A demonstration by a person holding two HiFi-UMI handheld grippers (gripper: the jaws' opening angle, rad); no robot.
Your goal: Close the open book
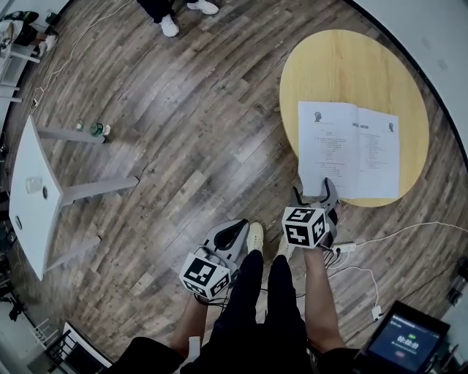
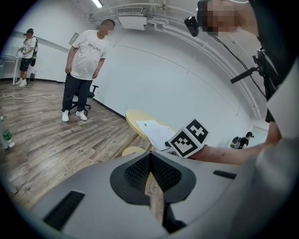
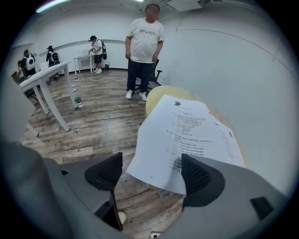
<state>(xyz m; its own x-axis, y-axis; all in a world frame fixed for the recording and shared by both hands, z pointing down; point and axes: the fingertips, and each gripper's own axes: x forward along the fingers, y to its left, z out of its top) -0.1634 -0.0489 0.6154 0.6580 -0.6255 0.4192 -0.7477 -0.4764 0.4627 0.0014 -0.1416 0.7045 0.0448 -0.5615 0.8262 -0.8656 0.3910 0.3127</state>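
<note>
Grey-brown plank floor fills the head view, with a round yellow table at 2 o'clock and a white table at 9 o'clock. White walls close the room; a ceiling strip light shows at 11 o'clock in the left gripper view

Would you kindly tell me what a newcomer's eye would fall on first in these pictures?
The open book lies flat, white printed pages up, on the round yellow table at the head view's right. The right gripper, jaws apart, points at the book's near corner, while the left gripper hangs shut, lower by the person's legs. Beyond the table a bystander in a white T-shirt stands on the wooden floor.
</note>
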